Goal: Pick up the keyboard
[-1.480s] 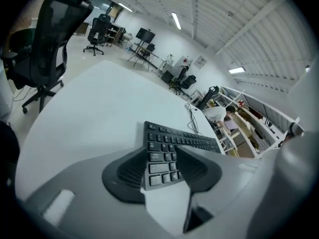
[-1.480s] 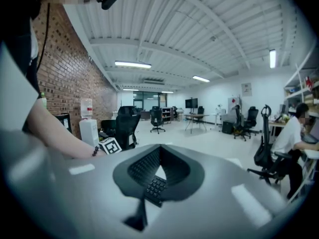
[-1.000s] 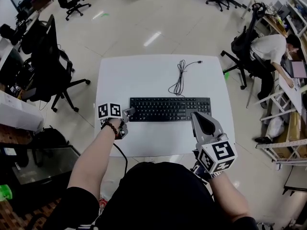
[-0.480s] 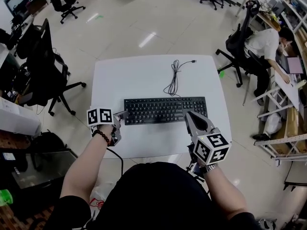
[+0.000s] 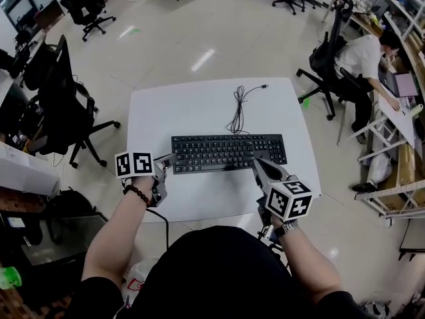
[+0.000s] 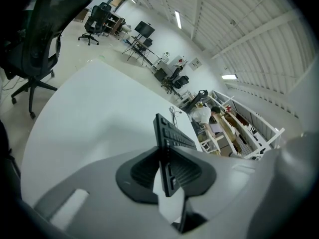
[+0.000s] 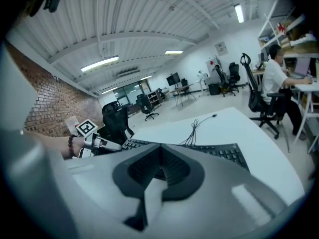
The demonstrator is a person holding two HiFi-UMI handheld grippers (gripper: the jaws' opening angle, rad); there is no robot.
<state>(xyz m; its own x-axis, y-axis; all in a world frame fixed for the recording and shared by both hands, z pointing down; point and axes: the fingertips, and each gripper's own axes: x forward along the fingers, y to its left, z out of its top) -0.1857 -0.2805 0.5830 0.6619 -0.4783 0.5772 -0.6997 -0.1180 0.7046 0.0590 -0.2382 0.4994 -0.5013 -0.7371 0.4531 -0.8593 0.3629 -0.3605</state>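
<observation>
A black keyboard [image 5: 229, 153] lies across the white table [image 5: 199, 105], its cable [image 5: 237, 108] coiled behind it. My left gripper [image 5: 170, 159] is at the keyboard's left end. In the left gripper view that end [image 6: 168, 148] stands edge-on between the two pads, and the closing jaws [image 6: 167, 169] pinch it. My right gripper [image 5: 256, 163] is shut with nothing in it, its tip at the keyboard's front edge near the right end. In the right gripper view the keys [image 7: 219, 151] show just beyond the shut jaws [image 7: 160, 158].
Black office chairs [image 5: 63, 88] stand left of the table. A person [image 5: 364, 57] sits at a desk on the right, with a chair [image 5: 327, 55] close to the table's right corner. The table's front edge is near my body.
The left gripper's jaws have closed round the keyboard's left end and that hand has risen. The right gripper has come down and rolled, its tip now at the keyboard's front edge.
</observation>
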